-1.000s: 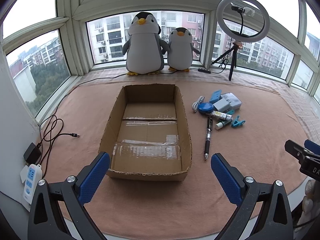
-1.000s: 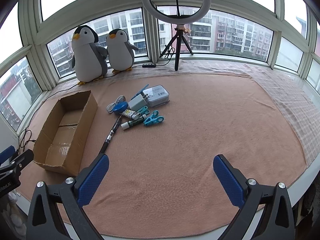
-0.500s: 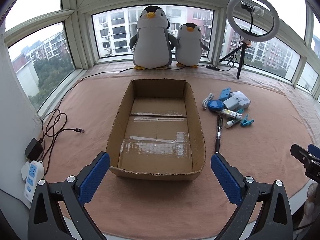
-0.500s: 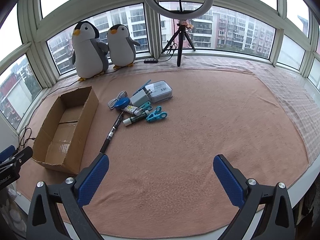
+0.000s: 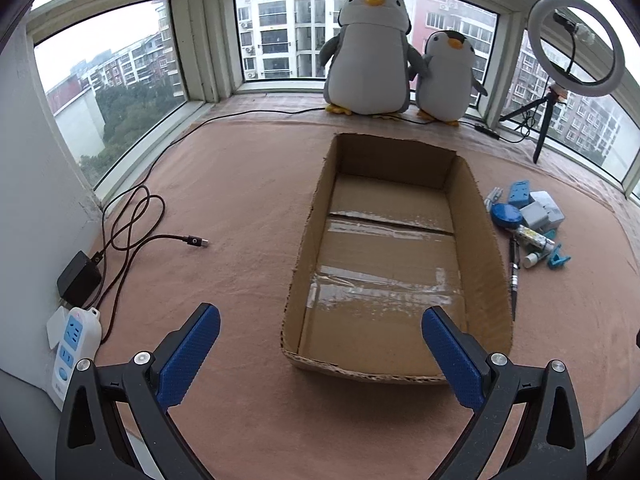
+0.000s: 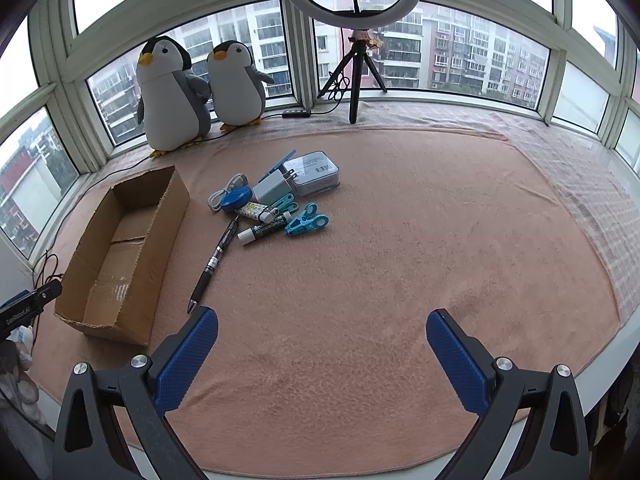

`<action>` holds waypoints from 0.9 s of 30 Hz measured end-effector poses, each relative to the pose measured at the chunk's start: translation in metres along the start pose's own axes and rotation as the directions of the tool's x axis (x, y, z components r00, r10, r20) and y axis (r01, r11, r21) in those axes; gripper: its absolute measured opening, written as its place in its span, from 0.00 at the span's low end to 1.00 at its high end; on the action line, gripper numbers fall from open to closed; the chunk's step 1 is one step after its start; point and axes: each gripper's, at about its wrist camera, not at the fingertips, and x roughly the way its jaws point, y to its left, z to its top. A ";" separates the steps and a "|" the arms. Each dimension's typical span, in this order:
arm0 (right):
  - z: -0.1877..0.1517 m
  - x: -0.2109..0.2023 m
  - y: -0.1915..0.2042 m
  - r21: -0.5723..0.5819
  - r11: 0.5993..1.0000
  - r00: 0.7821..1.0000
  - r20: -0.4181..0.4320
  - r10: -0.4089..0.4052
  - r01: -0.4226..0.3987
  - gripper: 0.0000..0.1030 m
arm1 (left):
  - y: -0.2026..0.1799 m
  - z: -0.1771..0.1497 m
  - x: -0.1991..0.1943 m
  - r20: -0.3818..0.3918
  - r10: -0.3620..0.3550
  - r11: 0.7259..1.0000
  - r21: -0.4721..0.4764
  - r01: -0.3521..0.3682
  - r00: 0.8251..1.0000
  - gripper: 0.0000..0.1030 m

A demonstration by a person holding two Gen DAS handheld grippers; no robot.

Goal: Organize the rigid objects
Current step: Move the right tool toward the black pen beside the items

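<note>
Beside the box [image 6: 120,256], on its right long wall as you face the penguins [image 6: 200,88], lies everything you have to sort: a pen [image 6: 214,262] stretched along that wall but apart from it, and past its far tip a tight heap holding a blue round case [image 6: 236,199], a white cable [image 6: 222,196], a grey plug [image 6: 272,190], a silver tin [image 6: 316,174], a blue flat piece [image 6: 278,166], two small tubes [image 6: 264,232] and teal clips [image 6: 306,222]. Nothing is in the box yet; its taped floor shows bare in the left view, so the task looks to be at its start. Your left gripper [image 5: 320,346] hangs with its fingers spread wide and holding nothing, one pad left of the box's near corner and the other over its near end, which probably puts it there to steady the box or wait for a handover. Your right gripper [image 6: 322,344] is also spread and empty, above bare cloth [image 6: 400,280] near the pen's tip. The pen seems the easy first pick: it lies alone, with room on both sides for the pads. The heap is harder, since its pieces touch and a grab at one may drag others. The charger lead [image 5: 132,224] and power strip [image 5: 72,344], left of the box, look like room fittings, not things to sort.
</note>
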 end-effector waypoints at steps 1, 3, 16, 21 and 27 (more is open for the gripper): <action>0.000 0.001 0.000 0.000 1.000 1.000 -0.002 0.002 -0.002 1.00 | 0.002 0.001 0.005 -0.003 0.011 1.000 -0.001 -0.011 1.000 0.98; -0.001 0.002 -0.001 0.000 1.000 1.000 -0.005 0.005 -0.005 1.00 | 0.007 0.003 0.013 -0.006 0.024 1.000 -0.003 -0.024 1.000 0.97; -0.002 0.008 0.002 -0.014 1.000 1.000 -0.018 0.012 -0.012 1.00 | 0.014 0.003 0.054 -0.062 0.033 0.999 0.007 -0.032 0.998 0.84; 0.000 0.013 0.007 -0.011 0.999 0.999 -0.028 0.031 -0.031 1.00 | 0.016 0.000 0.061 -0.085 0.032 0.999 0.005 -0.031 0.996 0.75; 0.007 0.023 0.020 -0.010 0.997 0.996 -0.045 0.072 -0.072 1.00 | 0.019 -0.001 0.067 -0.103 0.017 1.000 -0.001 -0.017 0.995 0.64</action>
